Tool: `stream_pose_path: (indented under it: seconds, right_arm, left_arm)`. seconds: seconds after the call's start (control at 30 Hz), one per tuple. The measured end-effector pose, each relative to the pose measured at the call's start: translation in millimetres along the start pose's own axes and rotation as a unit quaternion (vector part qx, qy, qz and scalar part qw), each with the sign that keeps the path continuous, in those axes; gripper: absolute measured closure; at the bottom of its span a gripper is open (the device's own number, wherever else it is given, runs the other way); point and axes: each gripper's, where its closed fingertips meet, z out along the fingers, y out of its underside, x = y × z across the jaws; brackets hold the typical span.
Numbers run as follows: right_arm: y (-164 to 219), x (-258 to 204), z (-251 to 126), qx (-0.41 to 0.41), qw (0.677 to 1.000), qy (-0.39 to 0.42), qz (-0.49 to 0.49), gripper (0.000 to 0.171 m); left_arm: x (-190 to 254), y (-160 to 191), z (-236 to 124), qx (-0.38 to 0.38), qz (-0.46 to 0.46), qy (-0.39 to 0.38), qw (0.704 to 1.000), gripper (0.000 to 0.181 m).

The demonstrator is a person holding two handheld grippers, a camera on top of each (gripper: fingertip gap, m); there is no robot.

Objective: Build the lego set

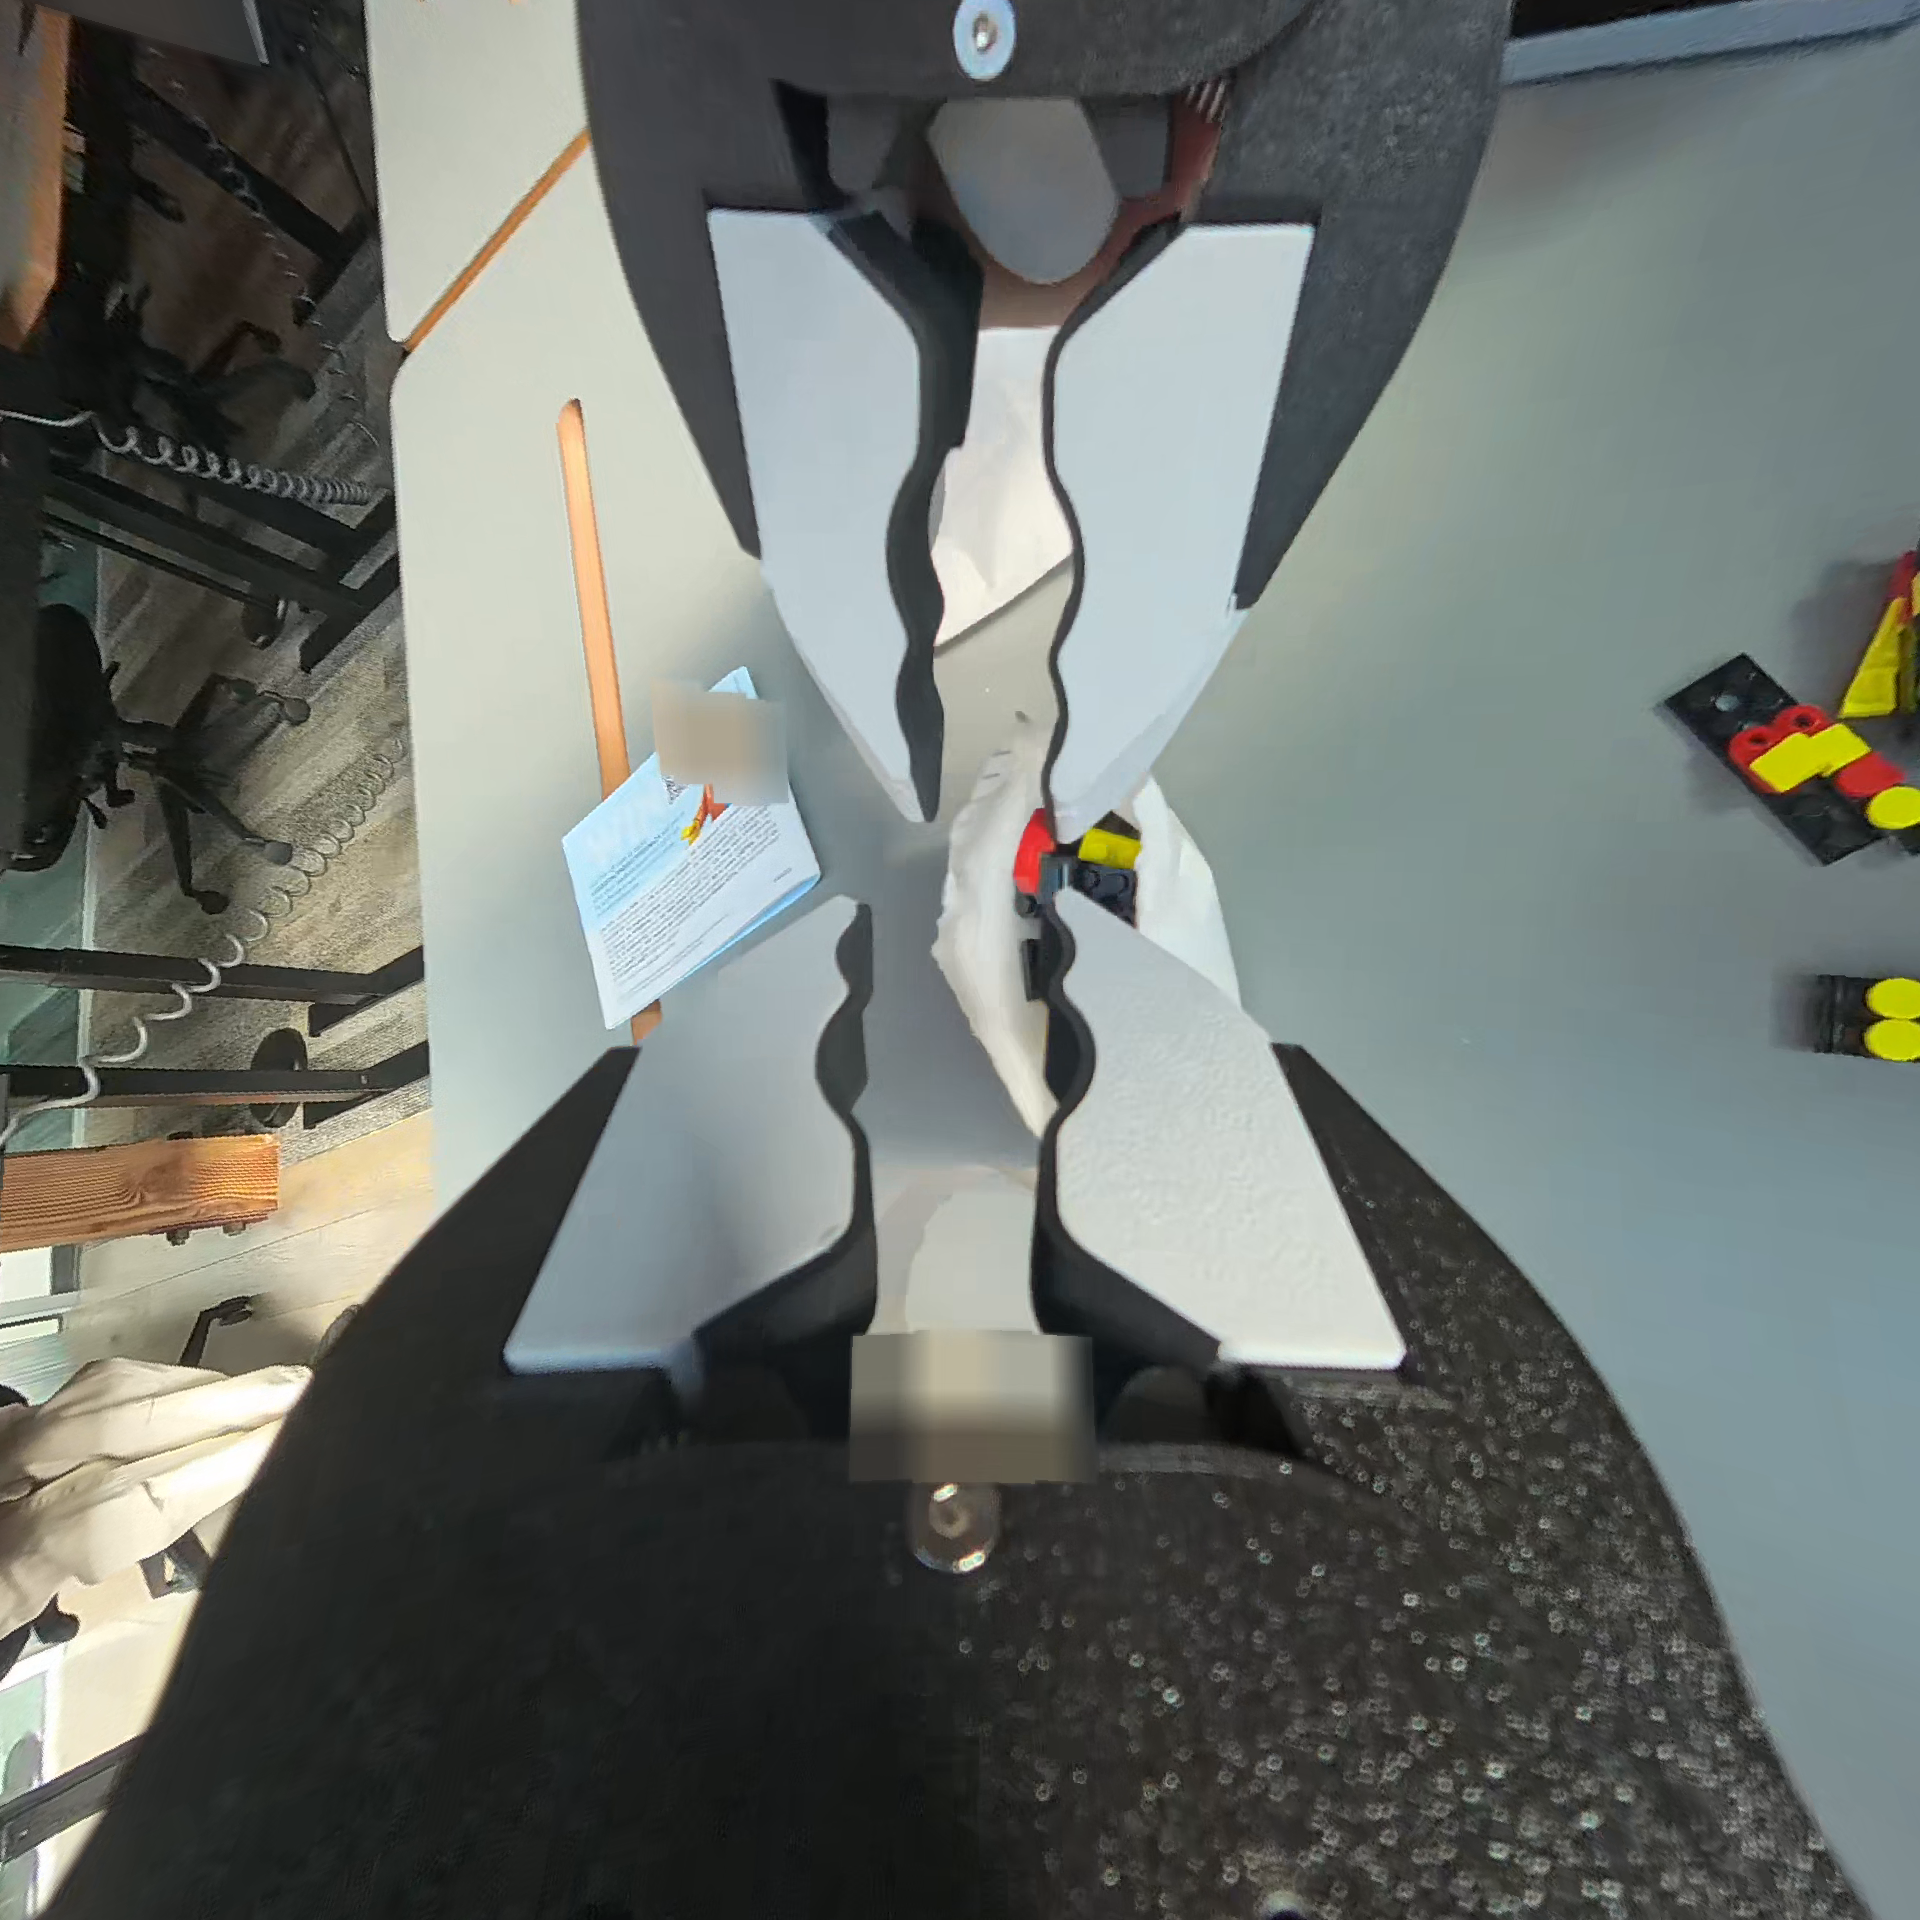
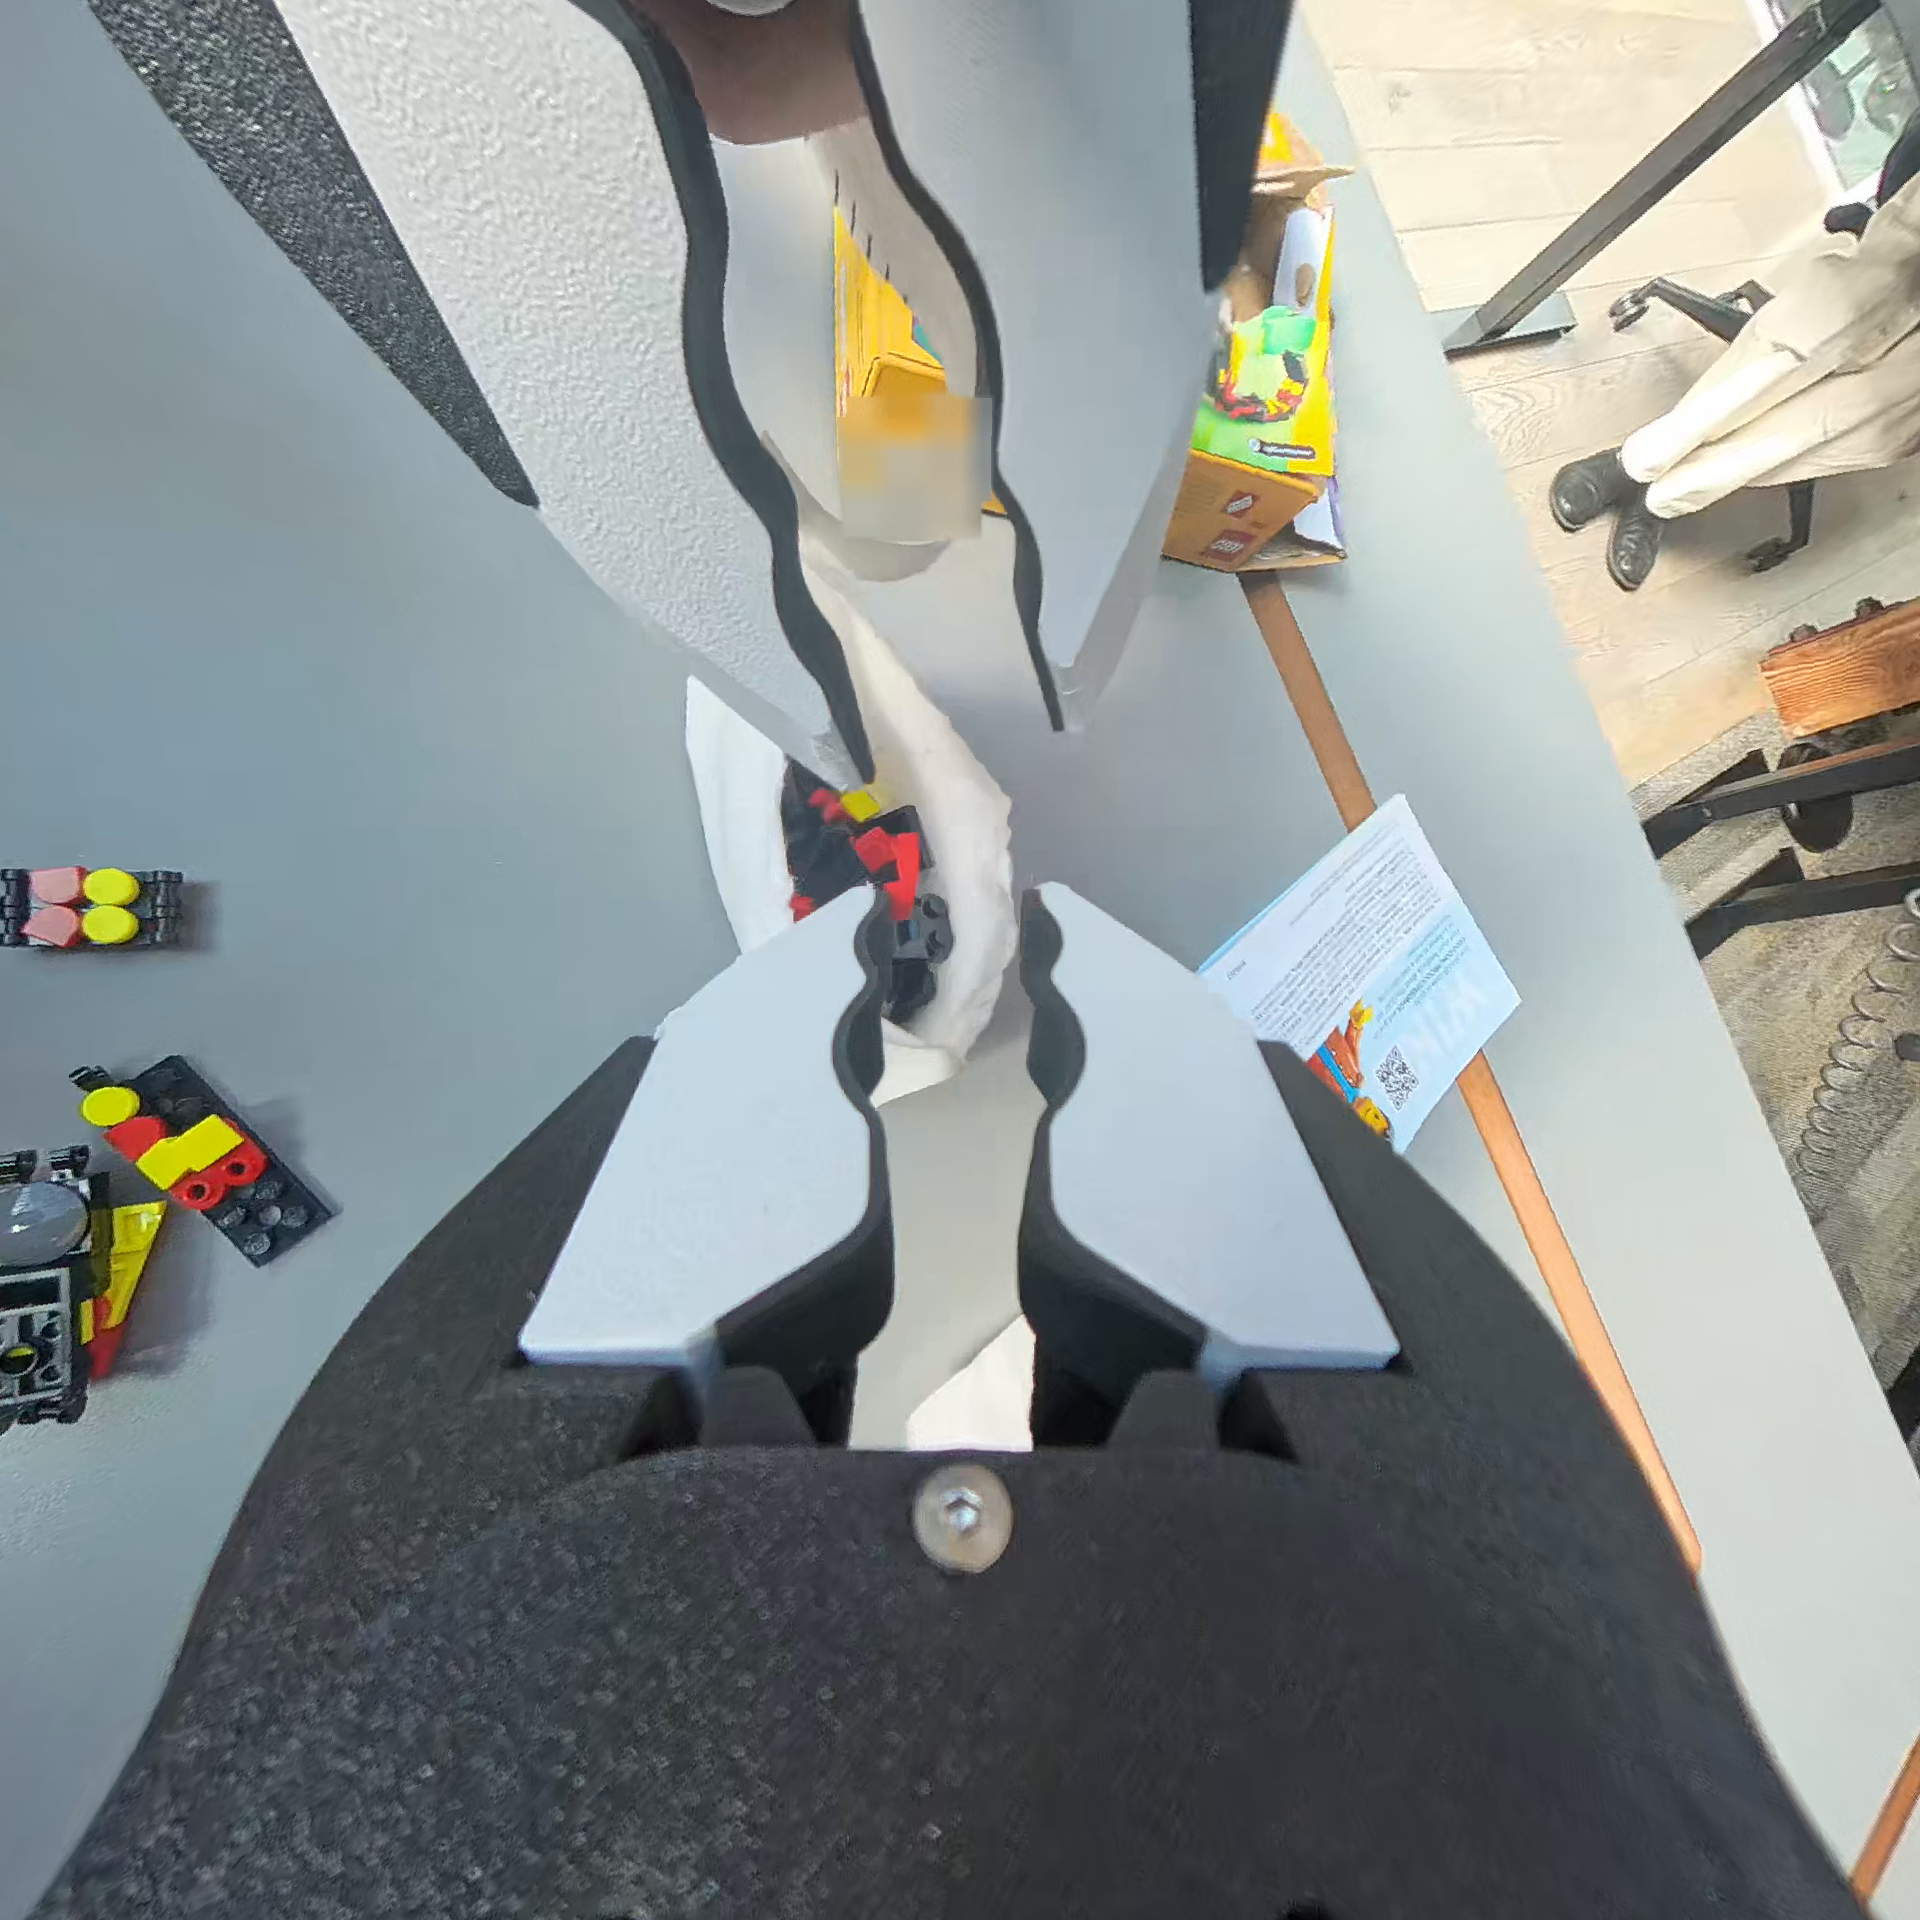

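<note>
A torn-open white paper bag [image 1: 982,940] lies on the grey table [image 1: 1507,436] with several red, yellow and black Lego pieces [image 1: 1103,850] inside. My left gripper [image 1: 961,904] and right gripper [image 1: 987,816] face each other tip to tip over the bag's mouth. Both are open, and neither has both pads pressed on the bag or a piece. In the right wrist view the right gripper [image 2: 956,894] is low over the bag [image 2: 977,821] and the pieces [image 2: 873,847]. The left gripper [image 2: 961,750] comes in from above.
A blue and white leaflet [image 1: 686,883] [image 2: 1361,997] lies by the table's wooden edge strip. Part-built black, red and yellow assemblies [image 1: 1787,769] [image 1: 1870,1013] [image 2: 197,1153] [image 2: 94,906] [image 2: 47,1288] sit to one side. A yellow Lego box [image 2: 1257,436] stands farther off. A seated person's legs [image 2: 1714,416] are beyond the table. Both grippers' tips are close together, under 4 cm apart.
</note>
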Motion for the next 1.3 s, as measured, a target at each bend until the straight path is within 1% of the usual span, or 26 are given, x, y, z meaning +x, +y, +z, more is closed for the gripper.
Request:
stream_pose_path:
  seconds: [0.07,0.1,0.13,0.17,0.2,0.23,0.27,0.37,0.47,0.53,0.57,0.63,0.73,0.8,0.87,0.97,1.03,1.17,1.27,1.3]
  right_arm:
    - [-7.8,-3.7,-10.3,0.029,1.0,-0.006,0.009,0.148]
    - [-9.2,-3.5,-11.4,0.034,0.999,0.002,0.001,0.148]
    - [-9.3,-1.8,-9.6,0.03,0.999,0.016,-0.012,0.148]
    - [-13.2,-0.6,-8.3,0.034,0.999,0.029,-0.025,0.148]
    - [-19.9,-0.1,-9.5,0.046,0.998,0.04,-0.033,0.148]
    - [-25.1,-1.3,-11.7,0.053,0.997,0.04,-0.036,0.149]
    - [-25.7,1.1,-12.8,0.048,0.997,0.049,-0.034,0.149]
    - [-20.3,5.4,-13.9,0.036,0.998,0.049,-0.02,0.149]
    - [-9.2,8.5,-29.1,0.034,0.997,0.069,0.006,0.149]
    - [7.0,-9.0,-46.3,0.034,0.997,0.05,0.047,0.149]
    - [16.7,-27.1,-54.4,0.035,0.997,0.026,0.071,0.15]
    - [36.0,-80.2,-65.7,0.03,0.993,-0.044,0.108,0.151]
    - [62.7,-146.8,-65.1,0.011,0.993,-0.07,0.098,0.151]
    - [72.7,-168.7,-55.9,0.006,0.994,-0.062,0.088,0.151]
    - [77.8,-177.9,-45.6,0.001,0.995,-0.062,0.077,0.148]
    - [81.3,-179.6,-36.5,-0.015,0.996,-0.069,0.06,0.144]
    - [81.4,-179.8,-34.8,-0.014,0.995,-0.078,0.062,0.143]
    - [78.6,-178.7,-37.5,0.004,0.995,-0.083,0.063,0.148]
    - [80.6,-179.1,-34.3,-0.001,0.995,-0.084,0.061,0.15]
    - [81.6,-179.2,-34.1,-0.005,0.995,-0.084,0.06,0.151]
  left_arm:
    - [-1.3,-15.4,-11.9,0.052,-0.02,-0.016,0.998,0.162]
    - [-0.3,-22.0,-15.5,0.074,-0.022,-0.019,0.997,0.171]
    - [-1.5,-24.3,-14.7,0.081,-0.022,-0.028,0.996,0.177]
    - [0.5,-21.0,-8.8,0.07,-0.023,-0.019,0.997,0.179]
    - [4.7,-13.5,-1.1,0.043,-0.024,0.001,0.999,0.181]
    - [5.5,-6.7,3.9,0.019,-0.02,0.004,1.0,0.181]
    - [2.2,-4.1,4.6,0.011,-0.013,-0.009,1.0,0.181]
    - [-5.1,-3.0,-2.5,0.012,-0.018,-0.029,0.999,0.181]
    - [-7.1,-6.0,-20.5,0.021,-0.028,-0.057,0.998,0.179]
    - [9.7,-15.5,-38.3,0.05,-0.051,-0.052,0.996,0.177]
    - [28.3,-21.6,-45.7,0.071,-0.06,-0.031,0.995,0.176]
    - [73.0,-26.2,-51.6,0.097,-0.077,0.018,0.992,0.174]
    - [141.2,-24.8,-38.0,0.106,-0.102,0.08,0.986,0.17]
    - [176.9,-25.5,-21.3,0.104,-0.11,0.109,0.982,0.168]
    - [196.2,-23.5,-3.7,0.087,-0.104,0.118,0.984,0.166]
    - [196.6,-24.6,10.9,0.066,-0.077,0.103,0.99,0.162]
    - [190.8,-29.5,14.6,0.069,-0.068,0.095,0.991,0.162]
    - [194.7,-35.7,23.6,0.066,-0.062,0.132,0.987,0.163]
    - [201.6,-26.4,34.5,0.021,-0.065,0.164,0.984,0.165]
    - [202.2,-26.9,35.4,0.02,-0.074,0.173,0.982,0.165]
